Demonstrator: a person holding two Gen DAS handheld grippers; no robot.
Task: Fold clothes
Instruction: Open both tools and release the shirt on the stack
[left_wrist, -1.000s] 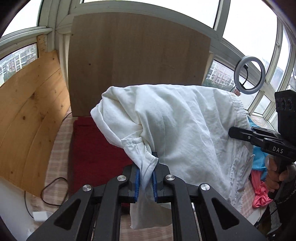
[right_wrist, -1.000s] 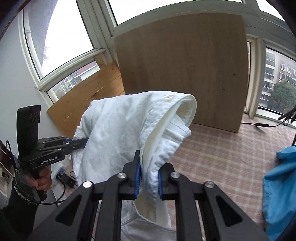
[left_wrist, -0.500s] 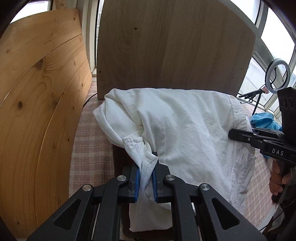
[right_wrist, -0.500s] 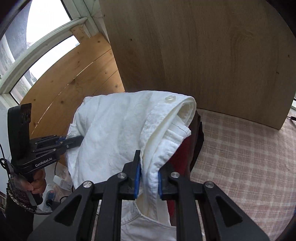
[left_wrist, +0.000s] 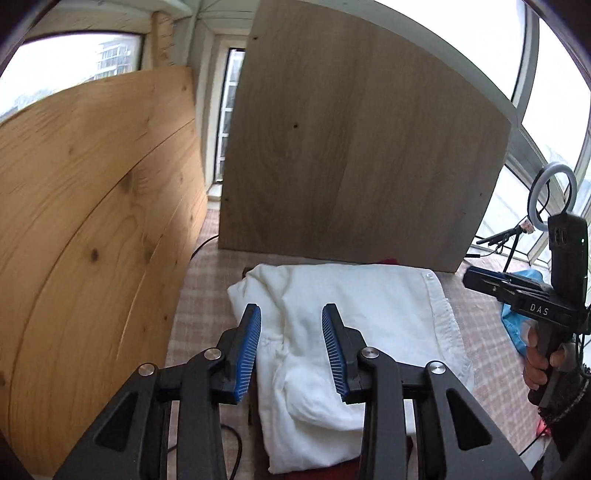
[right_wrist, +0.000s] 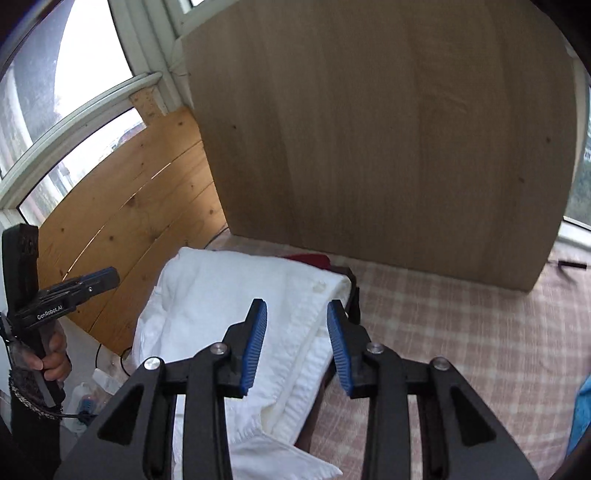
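Left tongs (left_wrist: 291, 343): wide apart, holding nothing; half a second ago they pinched a bunch of the white shirt (left_wrist: 354, 332).
Right tongs (right_wrist: 296, 341): also wide and empty; earlier they gripped the shirt's thick edge.
Change: the shirt, held up in the air before, now lies folded on the table (right_wrist: 461, 332), and both pairs of tongs hover just above it.
White shirt: a flat bundle on a dark red garment (right_wrist: 308, 258) that peeks out behind it.
Table: covered with a pink checked cloth.
Behind: a grey-brown board (left_wrist: 362, 140) stands upright just past the shirt.
Left side: a pine board (left_wrist: 92, 229) leans close by.
Right side: a blue garment (left_wrist: 517, 317) and a ring light (left_wrist: 552, 197) by the windows.
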